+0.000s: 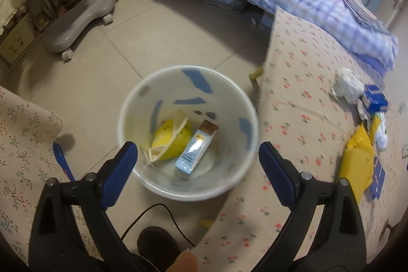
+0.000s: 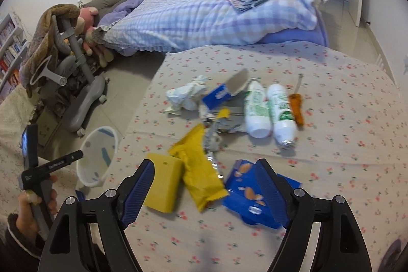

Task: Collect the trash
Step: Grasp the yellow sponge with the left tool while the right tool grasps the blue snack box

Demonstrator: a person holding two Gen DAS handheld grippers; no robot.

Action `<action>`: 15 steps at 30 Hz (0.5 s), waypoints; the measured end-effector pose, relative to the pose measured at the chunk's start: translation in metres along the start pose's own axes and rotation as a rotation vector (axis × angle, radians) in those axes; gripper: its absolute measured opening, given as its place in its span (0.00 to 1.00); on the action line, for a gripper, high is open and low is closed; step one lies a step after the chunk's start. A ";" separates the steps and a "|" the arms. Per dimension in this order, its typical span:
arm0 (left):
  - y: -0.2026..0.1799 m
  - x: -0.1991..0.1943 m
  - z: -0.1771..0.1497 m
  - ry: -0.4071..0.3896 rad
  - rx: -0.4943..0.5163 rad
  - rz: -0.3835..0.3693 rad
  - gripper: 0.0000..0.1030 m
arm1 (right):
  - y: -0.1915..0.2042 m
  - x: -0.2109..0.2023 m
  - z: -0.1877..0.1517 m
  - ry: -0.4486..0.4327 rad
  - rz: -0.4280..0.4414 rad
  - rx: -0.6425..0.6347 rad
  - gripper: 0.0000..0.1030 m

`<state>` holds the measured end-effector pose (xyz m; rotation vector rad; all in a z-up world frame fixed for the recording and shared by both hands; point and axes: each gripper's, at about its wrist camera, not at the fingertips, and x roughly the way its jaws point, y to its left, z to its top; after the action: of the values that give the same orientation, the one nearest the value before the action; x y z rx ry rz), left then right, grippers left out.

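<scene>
Left wrist view showed the left gripper (image 1: 196, 153) spread wide and empty above the white bin (image 1: 244, 103), which held a yellow wrapper (image 1: 169, 142) and small carton (image 1: 195, 151). Beside the bin, the right gripper (image 2: 205, 179) hung released over blurred wrappers (image 2: 201, 170) on the floral table (image 2: 331, 119); two bottles (image 2: 267, 111) lay beyond.

- I see bin (image 1: 251, 116): smooth white plastic, semi-gloss
- Tablecloth (image 2: 331, 124): matt floral cloth
- Yellow wrapper (image 2: 201, 170): crinkly glossy film
- Tissue wad (image 2: 186, 94): crumpled paper
</scene>
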<state>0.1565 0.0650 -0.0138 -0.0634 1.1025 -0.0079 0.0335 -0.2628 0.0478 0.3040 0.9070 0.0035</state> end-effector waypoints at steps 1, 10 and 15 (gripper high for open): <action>-0.006 -0.001 -0.002 0.004 0.015 -0.004 0.95 | -0.007 -0.003 -0.003 0.001 -0.016 0.002 0.81; -0.070 -0.014 -0.023 0.054 0.148 -0.106 0.96 | -0.061 -0.002 -0.031 0.090 -0.146 0.038 0.81; -0.118 -0.019 -0.035 0.092 0.230 -0.176 0.96 | -0.082 0.001 -0.042 0.123 -0.179 0.059 0.81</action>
<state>0.1201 -0.0542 -0.0064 0.0465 1.1785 -0.2973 -0.0084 -0.3307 0.0013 0.2793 1.0558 -0.1715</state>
